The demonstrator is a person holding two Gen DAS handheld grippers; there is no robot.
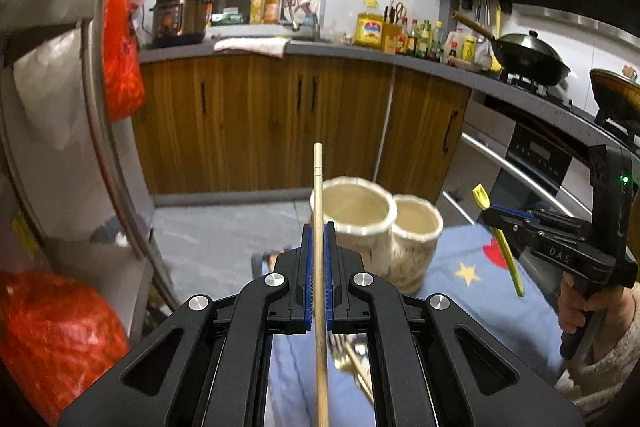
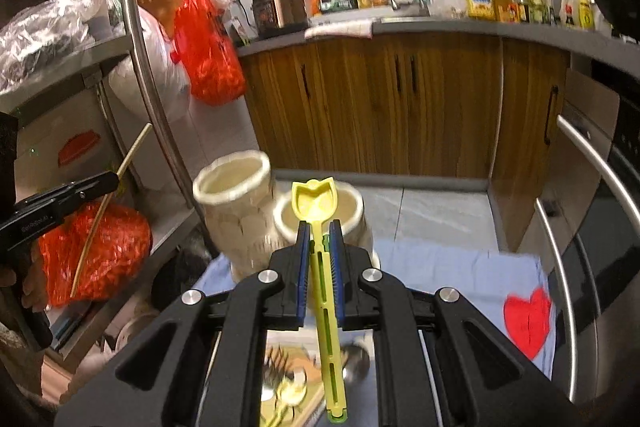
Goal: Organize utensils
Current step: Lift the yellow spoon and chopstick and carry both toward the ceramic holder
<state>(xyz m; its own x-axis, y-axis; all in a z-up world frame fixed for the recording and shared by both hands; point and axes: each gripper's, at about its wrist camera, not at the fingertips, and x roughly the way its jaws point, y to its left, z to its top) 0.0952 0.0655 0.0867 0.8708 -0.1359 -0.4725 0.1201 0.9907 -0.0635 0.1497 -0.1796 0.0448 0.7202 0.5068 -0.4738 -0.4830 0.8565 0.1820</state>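
the left gripper (image 1: 319,235) is clamped on a single wooden chopstick (image 1: 318,187), its blue pads pressed against the stick from both sides. the chopstick runs lengthways between the fingers, one end sticking out ahead above the fingertips, the other passing back under the gripper body. the right gripper (image 2: 321,235) is clamped on a yellow plastic spoon (image 2: 316,201), bowl end forward and the slotted handle trailing back between the pads.

ahead of both grippers stand two cream ceramic utensil holders (image 1: 360,215), joined or at least touching side by side, on a light blue cloth (image 1: 460,255) with a yellow star and a red heart. both holders look empty from here, though their bottoms are not visible. the chopstick tip lines up with the near rim of the larger holder in the left view; the spoon bowl overlaps the mouth of the smaller holder (image 2: 320,215) in the right view.

below the grippers, blurred, lie more utensils (image 2: 286,387), seemingly gold forks and spoons, with more chopsticks. a person's hand (image 1: 576,303) grips the right gripper's handle.
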